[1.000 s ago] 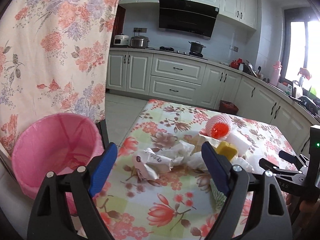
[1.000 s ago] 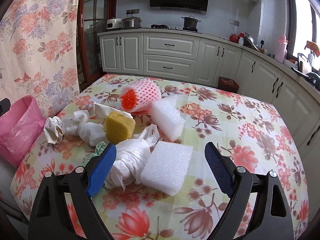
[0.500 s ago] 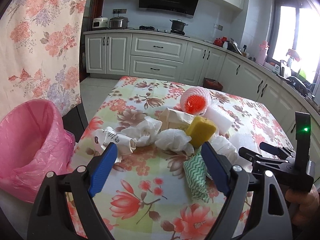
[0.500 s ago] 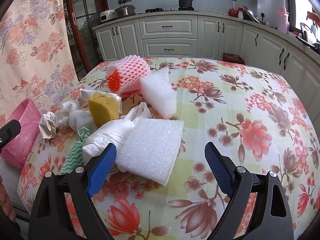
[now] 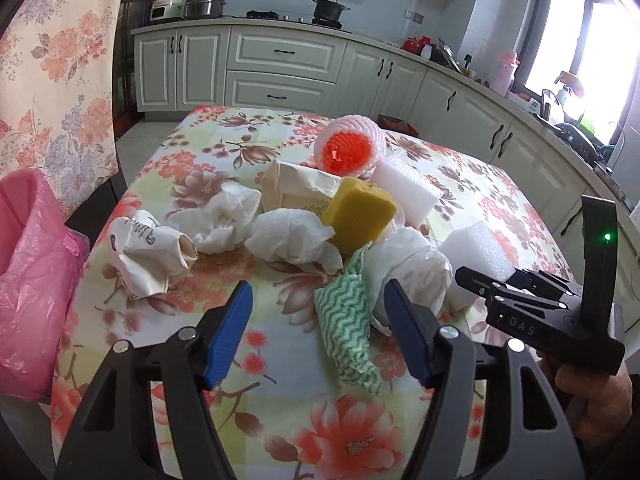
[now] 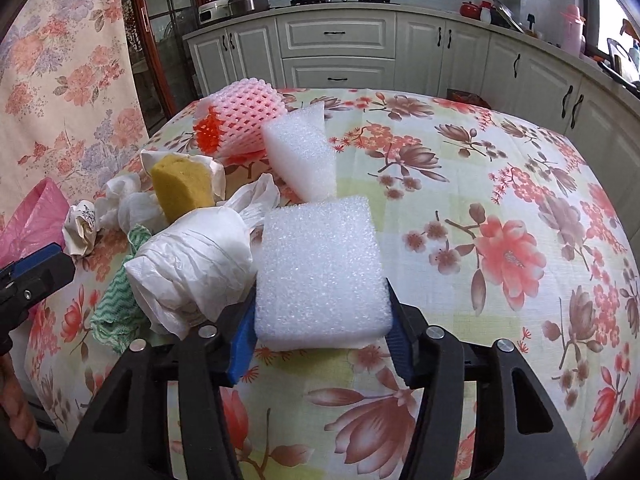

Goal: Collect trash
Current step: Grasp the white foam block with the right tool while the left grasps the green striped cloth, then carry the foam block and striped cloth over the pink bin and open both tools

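A pile of trash lies on the floral table [image 6: 500, 208]. My right gripper [image 6: 322, 334] is shut on a white foam block [image 6: 320, 268], which still rests on the cloth; the block also shows in the left wrist view [image 5: 476, 252]. My left gripper [image 5: 318, 326] is open and empty, just short of a green-striped rag [image 5: 348, 320] and a white plastic bag bundle [image 5: 408, 272]. Behind them lie crumpled tissues [image 5: 288, 240], a printed paper wad [image 5: 148, 252], a yellow sponge [image 5: 360, 216], a second foam block [image 6: 302, 152] and a pink fruit net [image 6: 244, 118].
A bin lined with a pink bag [image 5: 28, 280] stands off the table's left edge. A floral curtain [image 5: 52, 60] hangs behind it. Kitchen cabinets [image 5: 280, 68] run along the far wall and right side. The table's right half [image 6: 520, 280] holds no trash.
Both grippers have moved forward toward the pile. My right gripper has closed from wide open onto the near foam block. My left gripper has swung right, away from the bin, and stays open.
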Demonstrator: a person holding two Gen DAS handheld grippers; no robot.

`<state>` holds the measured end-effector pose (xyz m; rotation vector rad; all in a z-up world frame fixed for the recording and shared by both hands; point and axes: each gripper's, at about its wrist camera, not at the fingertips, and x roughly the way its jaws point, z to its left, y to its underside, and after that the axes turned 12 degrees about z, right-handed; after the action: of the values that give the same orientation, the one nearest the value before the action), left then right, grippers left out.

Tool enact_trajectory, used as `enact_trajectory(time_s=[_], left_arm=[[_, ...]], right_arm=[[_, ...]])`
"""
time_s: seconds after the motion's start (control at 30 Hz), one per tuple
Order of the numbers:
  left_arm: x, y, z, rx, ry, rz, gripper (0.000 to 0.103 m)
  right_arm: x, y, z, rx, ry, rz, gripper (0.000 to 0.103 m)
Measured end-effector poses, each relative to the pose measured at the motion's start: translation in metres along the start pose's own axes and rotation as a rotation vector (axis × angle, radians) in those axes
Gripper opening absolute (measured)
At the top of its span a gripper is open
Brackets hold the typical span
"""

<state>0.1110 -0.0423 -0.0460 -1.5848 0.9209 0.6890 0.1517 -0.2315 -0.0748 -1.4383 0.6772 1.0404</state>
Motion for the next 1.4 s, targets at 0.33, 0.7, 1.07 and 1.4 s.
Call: enact_trajectory(time_s=[0.33, 0.7, 1.07, 1.4], left_arm=[[0.027, 0.000, -0.016, 0.031, 0.004, 0.071, 0.050], [0.044, 0.003, -0.014, 0.013, -0.002, 0.133, 0.026], [0.019, -0.002, -0.009, 0.013, -0.003, 0.074, 0.021], [-0.027, -0.007, 0.019, -0.014, -0.051, -0.023, 0.021]], right_arm=[[-0.009, 0.005, -0.013, 0.005, 0.004, -0.025, 0.049], [-0.033, 0.003, -0.026, 0.018, 0.047, -0.093, 0.049], [-0.047, 0.001, -0.019, 0.012, 0.039, -0.121, 0.049], [-0.062, -0.003, -0.004, -0.006, 0.035, -0.150, 0.049]])
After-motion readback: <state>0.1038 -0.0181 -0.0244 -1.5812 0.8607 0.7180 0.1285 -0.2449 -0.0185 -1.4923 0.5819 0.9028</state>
